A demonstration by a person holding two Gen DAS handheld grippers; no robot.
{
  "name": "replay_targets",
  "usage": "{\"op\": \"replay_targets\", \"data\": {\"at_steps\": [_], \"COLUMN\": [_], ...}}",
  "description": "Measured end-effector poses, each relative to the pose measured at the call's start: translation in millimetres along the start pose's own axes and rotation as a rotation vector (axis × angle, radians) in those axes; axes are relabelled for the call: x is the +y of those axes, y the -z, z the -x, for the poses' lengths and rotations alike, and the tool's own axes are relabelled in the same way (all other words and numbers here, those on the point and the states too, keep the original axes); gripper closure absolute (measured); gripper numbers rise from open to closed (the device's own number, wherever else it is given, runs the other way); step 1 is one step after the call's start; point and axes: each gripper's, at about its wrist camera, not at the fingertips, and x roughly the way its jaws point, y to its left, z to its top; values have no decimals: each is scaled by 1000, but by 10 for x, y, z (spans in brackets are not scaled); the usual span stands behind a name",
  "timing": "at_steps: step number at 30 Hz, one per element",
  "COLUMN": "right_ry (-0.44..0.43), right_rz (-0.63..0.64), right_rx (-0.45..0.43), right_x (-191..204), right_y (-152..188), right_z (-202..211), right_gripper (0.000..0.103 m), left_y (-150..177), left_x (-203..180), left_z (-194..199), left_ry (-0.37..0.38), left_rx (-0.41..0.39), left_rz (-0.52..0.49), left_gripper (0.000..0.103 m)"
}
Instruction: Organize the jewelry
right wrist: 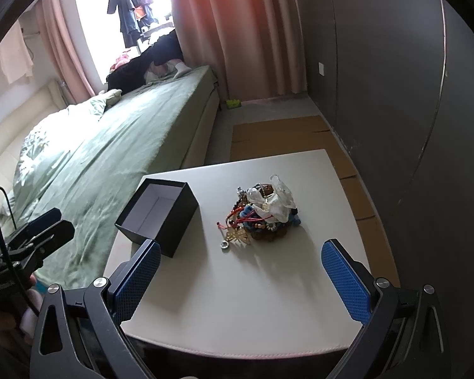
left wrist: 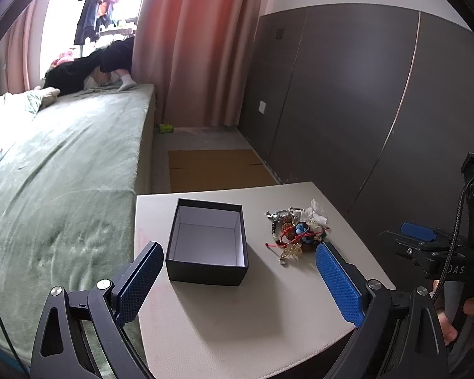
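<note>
An open dark box (left wrist: 208, 241) (right wrist: 158, 214) with a white, bare inside stands on the left part of a small white table (left wrist: 237, 315) (right wrist: 252, 300). To its right lies a tangled heap of jewelry (left wrist: 297, 230) (right wrist: 260, 216): beads, red cords, a gold charm, a white bow. My left gripper (left wrist: 240, 268) is open, its blue pads spread either side of the box's near end. My right gripper (right wrist: 241, 267) is open too, hovering just short of the heap. Neither holds anything.
A bed with a green cover (left wrist: 57, 164) (right wrist: 110, 145) runs along the table's left side. Flat cardboard (left wrist: 215, 165) (right wrist: 284, 135) lies on the floor beyond the table. A dark wall panel (left wrist: 347, 101) stands to the right, pink curtains (left wrist: 192, 38) at the back.
</note>
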Motion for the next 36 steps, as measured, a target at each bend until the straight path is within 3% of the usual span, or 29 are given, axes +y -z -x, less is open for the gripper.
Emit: {"op": "replay_targets", "data": {"at_steps": [18, 26, 33, 36], "right_ry": [-19, -71, -131, -118], "right_rz": [3, -79, -226, -260], "right_rx": [-14, -80, -99, -58], "right_x": [7, -165, -476, -542], "right_y": [-37, -171, -279, -343], "right_z": [19, 58, -85, -229], "right_gripper": [1, 1, 19, 28], "left_y": [10, -105, -178, -210], "left_x": [11, 3, -99, -150], "left_z": [-24, -155, -366, -477], "left_ry": [3, 28, 65, 72], "left_rx": [3, -8, 6, 18], "left_rz": [-1, 14, 6, -5], "left_gripper": [6, 6, 15, 23]}}
